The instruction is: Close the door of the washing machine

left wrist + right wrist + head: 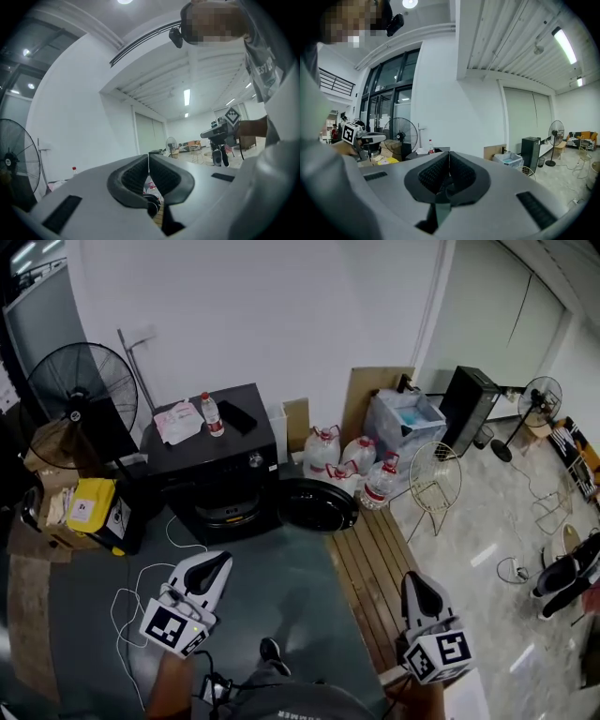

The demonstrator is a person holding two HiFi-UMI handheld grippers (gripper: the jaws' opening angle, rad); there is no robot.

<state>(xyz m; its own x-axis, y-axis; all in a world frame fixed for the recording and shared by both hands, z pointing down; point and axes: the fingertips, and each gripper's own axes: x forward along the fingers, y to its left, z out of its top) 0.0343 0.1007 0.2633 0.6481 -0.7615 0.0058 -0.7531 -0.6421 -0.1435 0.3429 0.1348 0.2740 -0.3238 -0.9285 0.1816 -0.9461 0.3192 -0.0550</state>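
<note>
Door [317,504] of the black washing machine [216,460] stands swung open to the right of the drum opening [228,512] in the head view, ahead of both grippers and roughly between them. The left gripper [217,564] sits below the drum mouth. The right gripper [418,579] hangs off to the door's lower right, over the wooden slats [370,563]. The door's free edge faces the right gripper's side, so that hand looks better placed to push it leftward, back toward the machine. The drum is dark, and whether it holds anything cannot be told. A water bottle [213,415] and papers [178,421] rest on the machine's top. Water jugs [352,465] crowd the floor just beyond the door, and a clear bin [408,423] behind them holds something pale blue.

In the left gripper view, the left gripper [149,164] has its jaws pressed together with nothing between them. A dark round rim low under the tips is probably the door [151,204]. The right gripper [220,133] shows off to the right.

In the right gripper view, the right gripper [449,164] is likewise closed and empty. The washing machine [423,152] lies ahead, left of the jaw line, with the left gripper [365,138] farther left.
</note>
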